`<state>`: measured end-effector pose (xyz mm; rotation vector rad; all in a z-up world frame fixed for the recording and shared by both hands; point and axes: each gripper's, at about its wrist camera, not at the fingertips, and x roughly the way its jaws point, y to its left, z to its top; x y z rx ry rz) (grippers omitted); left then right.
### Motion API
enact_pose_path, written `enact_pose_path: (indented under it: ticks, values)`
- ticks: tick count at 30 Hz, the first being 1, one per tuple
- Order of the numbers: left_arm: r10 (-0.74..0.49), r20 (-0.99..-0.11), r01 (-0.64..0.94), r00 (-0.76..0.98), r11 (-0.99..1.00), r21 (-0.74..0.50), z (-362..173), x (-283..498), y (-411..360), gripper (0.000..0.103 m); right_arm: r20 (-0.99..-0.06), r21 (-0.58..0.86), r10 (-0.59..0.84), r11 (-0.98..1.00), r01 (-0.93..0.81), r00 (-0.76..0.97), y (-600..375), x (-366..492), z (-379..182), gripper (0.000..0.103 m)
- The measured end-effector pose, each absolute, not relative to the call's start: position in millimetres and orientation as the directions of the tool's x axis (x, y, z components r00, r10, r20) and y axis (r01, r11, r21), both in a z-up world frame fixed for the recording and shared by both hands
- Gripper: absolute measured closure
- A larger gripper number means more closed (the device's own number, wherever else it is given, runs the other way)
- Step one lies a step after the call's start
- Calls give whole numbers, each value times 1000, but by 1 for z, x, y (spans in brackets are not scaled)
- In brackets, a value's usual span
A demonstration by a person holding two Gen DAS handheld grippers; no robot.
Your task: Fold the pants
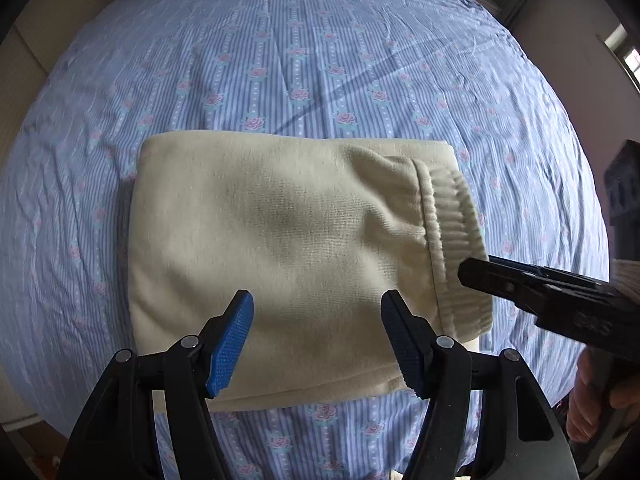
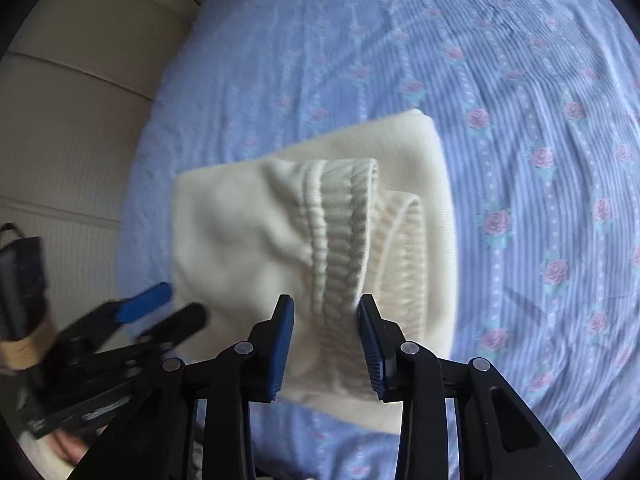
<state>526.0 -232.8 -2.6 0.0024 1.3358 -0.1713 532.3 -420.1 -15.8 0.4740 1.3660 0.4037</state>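
While its blue ribbed pads stand apart over bare cloth, the left gripper (image 1: 316,336) holds nothing. Just beyond, the right gripper (image 2: 326,336) has its narrower jaws astride the ribbed knitted cuff (image 2: 344,240), apparently not yet pinching it. Soft cream pants (image 1: 260,232) lie folded into a thick rectangle on the wrinkled, blue-striped, rose-printed bedsheet (image 1: 320,60).
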Motion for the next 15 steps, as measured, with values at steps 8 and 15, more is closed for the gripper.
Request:
enact_pose_path:
  ticks: [8, 15]
  values:
    - [-119, -973, 133, 196, 987, -94, -6, 522, -243, 38, -867, 494, 492, 870, 3, 77, -397, 551, -51, 83]
    - [-122, -971, 111, 207, 989, -101, -2, 519, -238, 38, -878, 462, 451, 886, 36, 161, -416, 537, -32, 97]
